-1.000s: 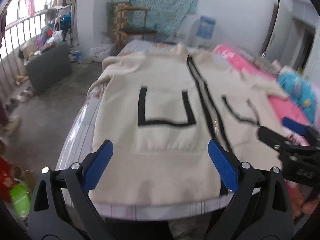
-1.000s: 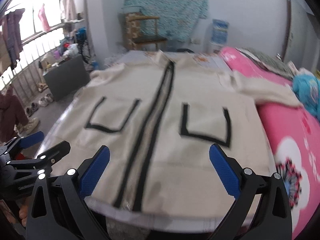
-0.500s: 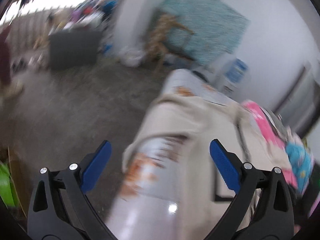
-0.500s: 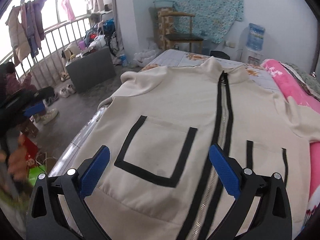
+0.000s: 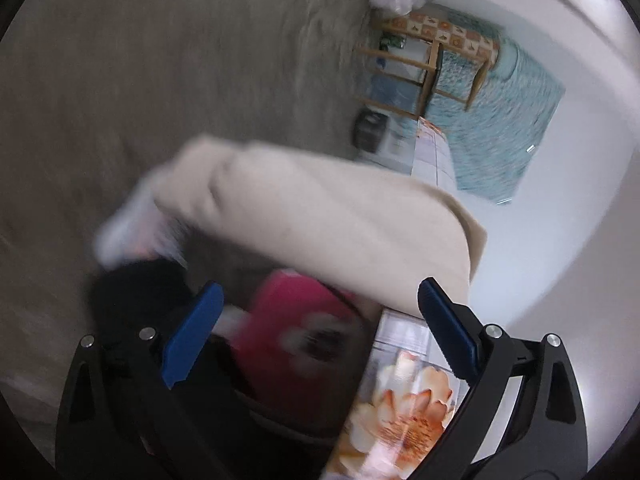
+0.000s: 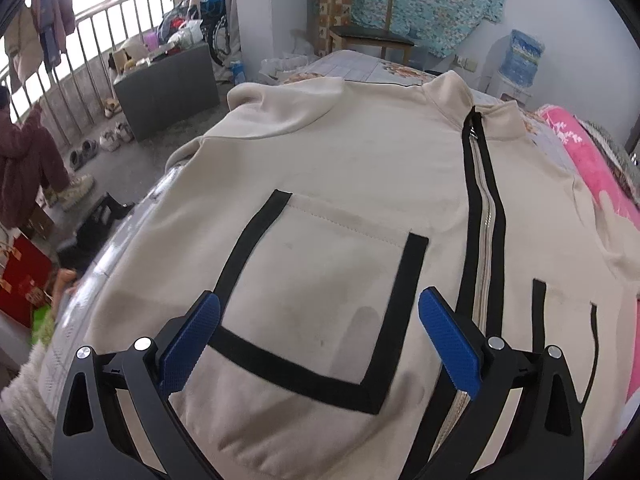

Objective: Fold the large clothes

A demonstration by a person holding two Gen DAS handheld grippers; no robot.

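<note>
A cream zip-up jacket [image 6: 360, 184] with black-trimmed pockets lies flat, front up, on a bed with a floral sheet [image 6: 360, 66]. My right gripper [image 6: 318, 338] hovers open just above its lower left pocket [image 6: 320, 300], beside the black zipper band [image 6: 482, 208]. The left wrist view is rolled sideways and blurred: a cream sleeve [image 5: 320, 224] hangs over the bed's side, and my left gripper [image 5: 320, 330] stands open just short of it, with nothing between its fingers.
A grey concrete floor [image 6: 132, 160] lies to the left, with shoes, a grey box [image 6: 168, 84] and a railing. A wooden chair [image 6: 368, 36] stands behind the bed. Pink bedding [image 6: 592, 160] lies to the right. A pink and dark bundle [image 5: 296, 336] sits below the sleeve.
My left gripper swung off the bed to the left, rolled sideways and now faces the hanging sleeve. My right gripper shifted left and closer to the jacket's left pocket.
</note>
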